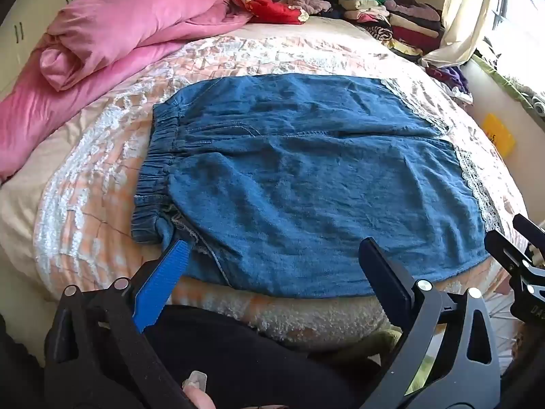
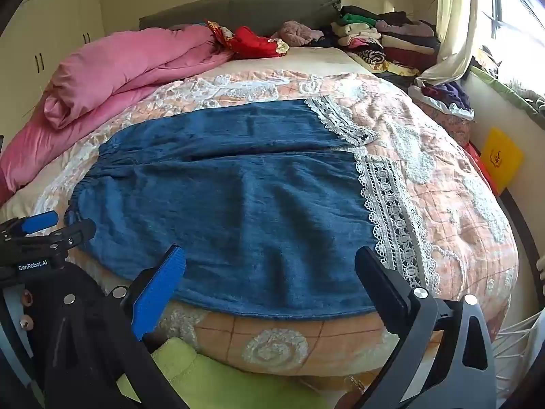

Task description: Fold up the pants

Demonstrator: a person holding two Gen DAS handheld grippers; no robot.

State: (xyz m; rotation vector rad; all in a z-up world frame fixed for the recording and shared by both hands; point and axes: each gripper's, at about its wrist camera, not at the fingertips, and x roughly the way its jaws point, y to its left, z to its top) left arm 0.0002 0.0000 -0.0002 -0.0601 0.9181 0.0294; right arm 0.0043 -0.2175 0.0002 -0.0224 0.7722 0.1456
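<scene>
Blue denim pants (image 1: 299, 177) lie flat across the bed, elastic waistband (image 1: 156, 177) to the left, white lace leg hems (image 1: 477, 187) to the right. They also show in the right wrist view (image 2: 238, 197), with the lace hems (image 2: 388, 211) on the right. My left gripper (image 1: 276, 252) is open and empty, held just above the pants' near edge by the waistband corner. My right gripper (image 2: 272, 255) is open and empty, above the near edge toward the hem end. Each gripper shows at the edge of the other's view.
The pants rest on a peach quilt with white lace patterns (image 1: 85, 204). A rolled pink duvet (image 1: 112, 37) lies at the far left. Stacks of folded clothes (image 1: 391, 17) sit at the far right by the curtain. A yellow-green cloth (image 2: 204, 375) lies below the bed's near edge.
</scene>
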